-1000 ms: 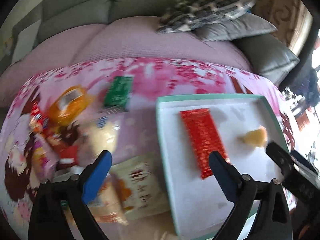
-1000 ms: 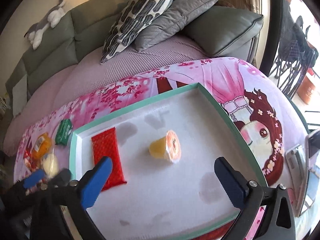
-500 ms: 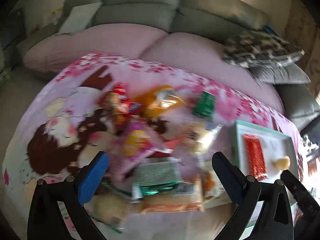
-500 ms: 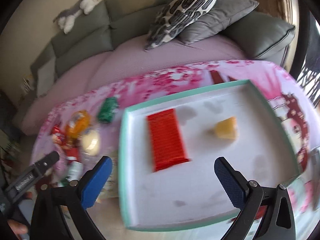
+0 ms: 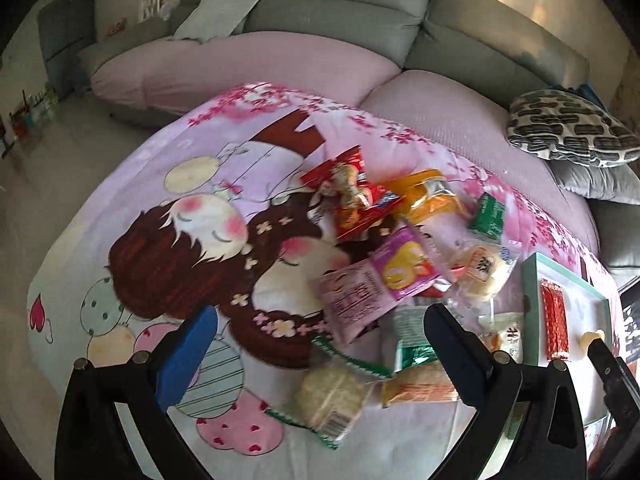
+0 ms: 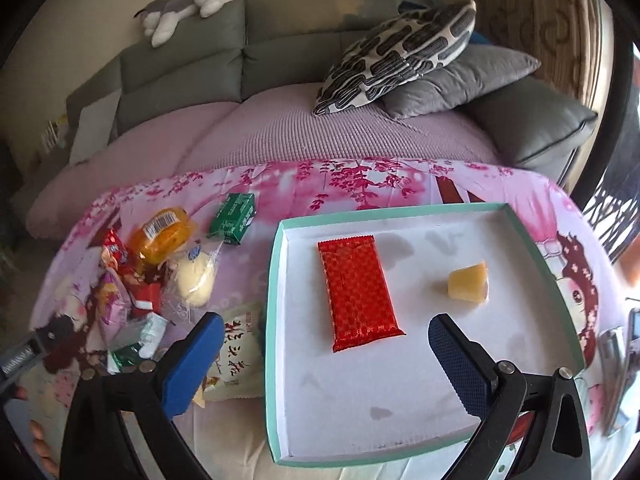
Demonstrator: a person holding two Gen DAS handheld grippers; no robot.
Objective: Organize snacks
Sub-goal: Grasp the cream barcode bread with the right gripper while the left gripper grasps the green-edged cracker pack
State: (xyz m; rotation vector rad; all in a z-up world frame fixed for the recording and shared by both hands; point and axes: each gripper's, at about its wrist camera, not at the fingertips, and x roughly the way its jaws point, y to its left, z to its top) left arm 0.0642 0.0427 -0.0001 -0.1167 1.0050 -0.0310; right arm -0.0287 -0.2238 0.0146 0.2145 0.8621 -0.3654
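So in about a second we'd swung the left claw (image 5: pixel 316 344) off the tray (image 6: pixel 276 280) and over to the snack pile (image 5: pixel 400 248), jaws wide apart and holding nothing. A second back that camera was staring at the tray, now it was mostly tablecloth (image 5: pixel 160 240) with the tray pushed off to the claw's far right. To us that read as done dropping stuff off, going back for the next packet.

Closest candidates: a round rice cracker pack (image 5: pixel 332 396) sat right between the left fingers, a bit ahead, and a pink packet (image 5: pixel 376 284) lay just beyond it.

The right claw (image 6: pixel 324 356) was also wide and empty, hovering over the tray's near-left corner after sliding left. Inside the tray we only had two things: a red wrapper (image 6: pixel 358 290) straight ahead of that claw, and a yellow jelly cup (image 6: pixel 468 283) ahead to its right, well apart. Everything else was outside to the left, including a white packet (image 6: pixel 236 354) touching the tray wall by the left finger. Early days, we figured.
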